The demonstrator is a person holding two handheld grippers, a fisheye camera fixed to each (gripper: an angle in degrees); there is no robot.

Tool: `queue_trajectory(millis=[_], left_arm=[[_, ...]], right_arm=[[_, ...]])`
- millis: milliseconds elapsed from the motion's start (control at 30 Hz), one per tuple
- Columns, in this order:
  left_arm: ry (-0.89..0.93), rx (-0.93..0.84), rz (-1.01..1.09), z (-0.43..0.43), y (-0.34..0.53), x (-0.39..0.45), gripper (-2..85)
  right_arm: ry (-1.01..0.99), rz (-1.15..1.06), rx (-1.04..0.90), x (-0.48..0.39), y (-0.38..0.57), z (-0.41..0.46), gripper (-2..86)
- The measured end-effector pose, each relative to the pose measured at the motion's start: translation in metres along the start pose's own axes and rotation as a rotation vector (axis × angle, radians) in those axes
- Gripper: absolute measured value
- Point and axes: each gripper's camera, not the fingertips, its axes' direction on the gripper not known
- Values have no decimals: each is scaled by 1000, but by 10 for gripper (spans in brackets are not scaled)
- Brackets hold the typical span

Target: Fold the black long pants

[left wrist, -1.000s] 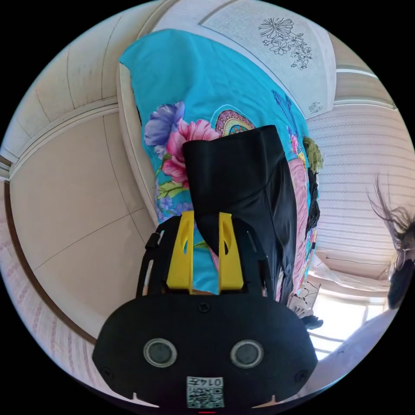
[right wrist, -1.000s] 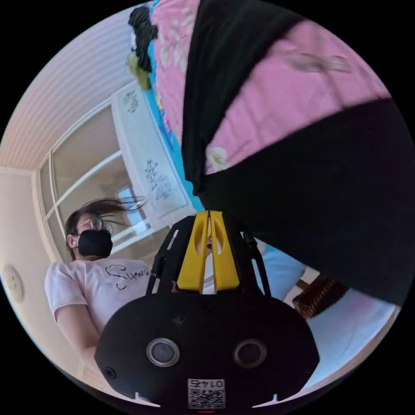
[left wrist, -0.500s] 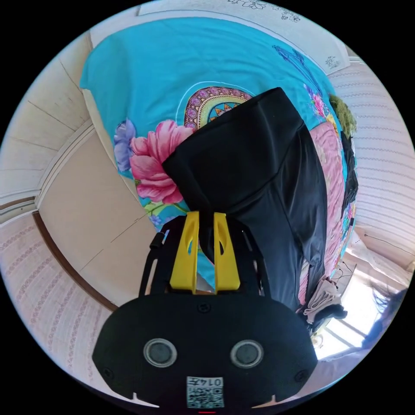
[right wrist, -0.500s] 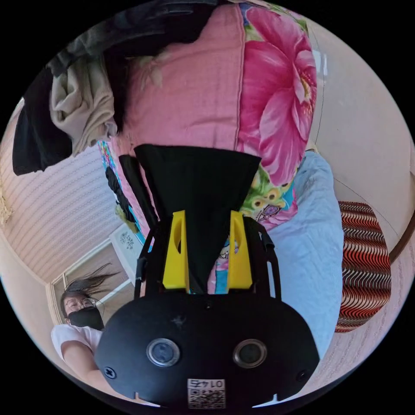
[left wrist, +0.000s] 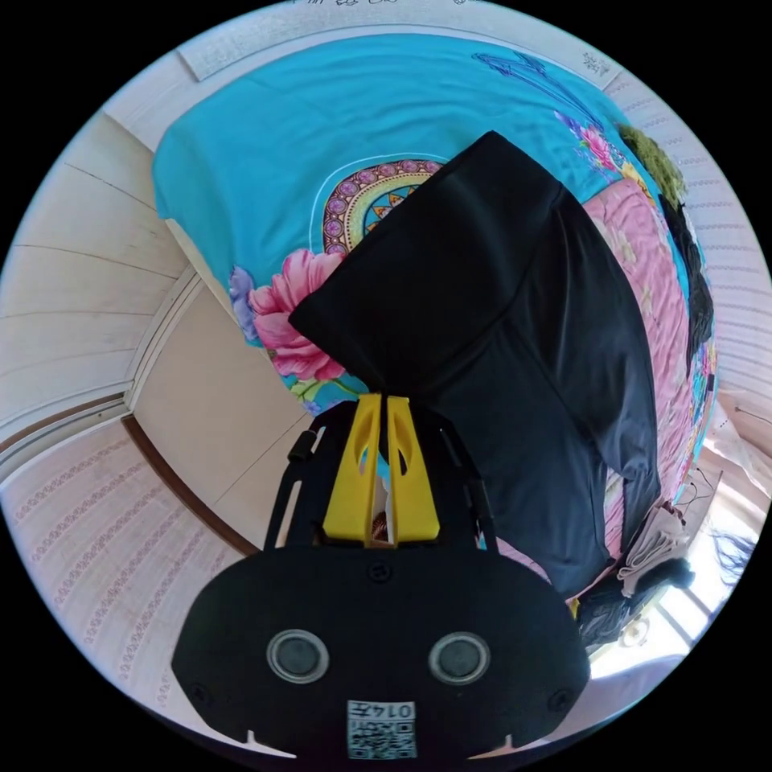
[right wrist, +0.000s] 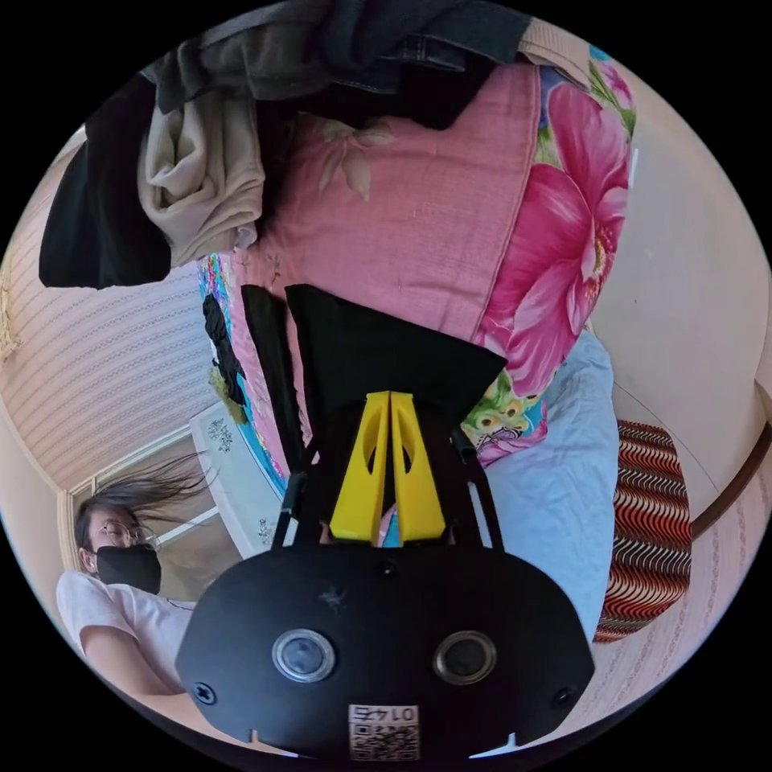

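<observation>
We judge a grasp in hand: both grippers' fingers, left [left wrist: 384, 402] and right [right wrist: 389, 398], pinch the black long pants [left wrist: 515, 338] on the bed [left wrist: 265, 161]. Next, we lift both held edges evenly to fold.

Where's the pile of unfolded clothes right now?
In the right gripper view, the clothes pile sits at upper left on the pink blanket, beyond the black pants.

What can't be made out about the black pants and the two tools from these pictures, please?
- Left gripper view: whether the left tool pinches the black pants or merely touches the hem; its tips meet right at the edge.
- Right gripper view: the right tool covers the hem it meets, so the grip is unclear.
- Right gripper view: the clothes pile is cut off by the picture's edge.
</observation>
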Motion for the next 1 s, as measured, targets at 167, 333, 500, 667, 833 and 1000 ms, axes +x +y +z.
queue_trajectory(millis=[167, 333, 500, 667, 833, 1000], left_arm=[[46, 20, 17, -9, 8, -7, -6], [128, 25, -35, 4, 11, -10, 44], [173, 53, -75, 11, 17, -16, 40], [169, 77, -47, -3, 31, -23, -7], [316, 112, 11, -31, 45, -37, -10], [404, 162, 107, -56, 53, -43, -10]], right_arm=[[71, -19, -57, 3, -20, -26, 16], [152, 153, -59, 46, -38, -32, 116], [19, 93, 43, 48, -53, -35, 19], [67, 9, -55, 22, -77, -63, 6], [278, -237, -86, -65, -103, -68, 3], [571, -645, -167, -191, -125, -28, 3]])
